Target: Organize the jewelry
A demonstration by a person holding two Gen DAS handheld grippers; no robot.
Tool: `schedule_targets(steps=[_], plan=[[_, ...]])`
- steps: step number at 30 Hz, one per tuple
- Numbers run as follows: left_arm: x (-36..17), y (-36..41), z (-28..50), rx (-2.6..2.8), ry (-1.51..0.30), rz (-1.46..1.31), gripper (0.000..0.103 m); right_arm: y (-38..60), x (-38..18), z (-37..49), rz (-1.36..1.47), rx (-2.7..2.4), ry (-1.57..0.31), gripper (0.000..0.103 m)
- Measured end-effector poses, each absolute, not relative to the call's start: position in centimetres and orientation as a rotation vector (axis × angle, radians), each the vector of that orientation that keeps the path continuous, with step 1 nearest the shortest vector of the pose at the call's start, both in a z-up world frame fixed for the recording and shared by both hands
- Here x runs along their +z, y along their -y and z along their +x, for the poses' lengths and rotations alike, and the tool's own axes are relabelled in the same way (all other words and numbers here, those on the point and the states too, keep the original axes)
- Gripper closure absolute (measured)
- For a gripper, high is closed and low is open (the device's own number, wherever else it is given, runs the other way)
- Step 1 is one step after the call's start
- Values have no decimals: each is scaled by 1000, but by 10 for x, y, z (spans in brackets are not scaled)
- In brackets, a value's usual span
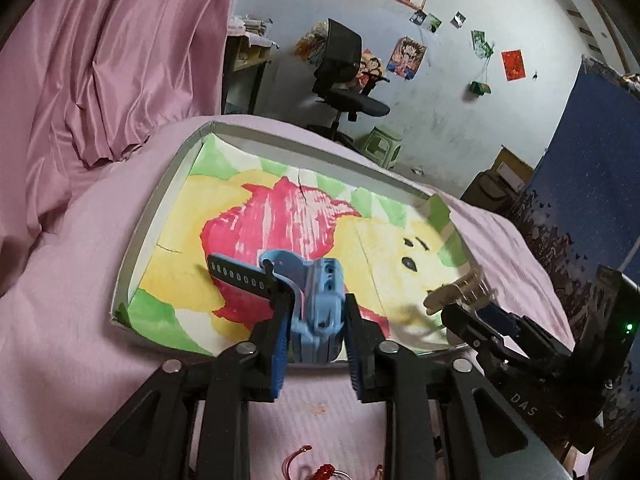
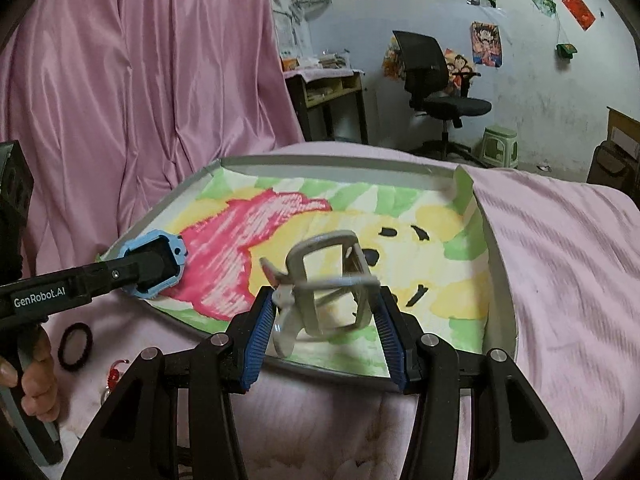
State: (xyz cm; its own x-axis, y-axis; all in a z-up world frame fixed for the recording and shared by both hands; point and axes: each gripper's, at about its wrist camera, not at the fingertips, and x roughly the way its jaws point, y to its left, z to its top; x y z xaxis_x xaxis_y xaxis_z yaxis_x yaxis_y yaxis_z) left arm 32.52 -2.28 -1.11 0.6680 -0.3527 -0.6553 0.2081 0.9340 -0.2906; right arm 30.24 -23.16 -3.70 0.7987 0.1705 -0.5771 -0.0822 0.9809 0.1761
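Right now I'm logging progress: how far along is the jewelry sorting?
Nothing lies in the painted tray yet. In hand: the left tongs grip a blue watch, the right tongs a grey hair claw. Left on the bedspread: a black hair tie and a red-corded piece.

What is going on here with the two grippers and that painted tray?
A person is sorting accessories on a pink-covered surface. The left gripper is shut on a blue watch, holding it over the near edge of a shallow tray lined with a painted picture. The right gripper is shut on a grey hair claw clip, also over the tray. A black hair tie and a red charm lie outside the tray.
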Motion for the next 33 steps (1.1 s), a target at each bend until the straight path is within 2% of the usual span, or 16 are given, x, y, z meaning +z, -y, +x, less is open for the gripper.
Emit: schedule_targets(steps=[4, 6, 8, 10, 13, 20, 22, 24, 33], plan=[[-15, 26, 324, -320, -789, -170, 72, 231, -39, 301, 140, 144, -642, 57], [-14, 27, 321, -319, -776, -157, 66, 232, -40, 300, 146, 152, -641, 54], [-12, 27, 318, -308, -762, -150, 56, 233, -39, 297, 144, 150, -635, 46], [-8, 24, 311, -287, -730, -158, 41, 233, -37, 291, 140, 148, -615, 42], [-3, 17, 302, -266, -694, -183, 33, 233, -31, 280, 132, 136, -570, 36], [11, 6, 262, -200, -576, -197, 15, 237, -7, 245, 131, 112, -427, 14], [15, 4, 247, -174, -533, -174, 7, 237, -1, 233, 142, 114, -398, 12], [19, 4, 234, -157, -497, -147, 4, 238, 2, 222, 154, 117, -383, 11], [25, 2, 179, -172, -416, -68, 1, 233, 10, 173, 134, 117, -326, 7]])
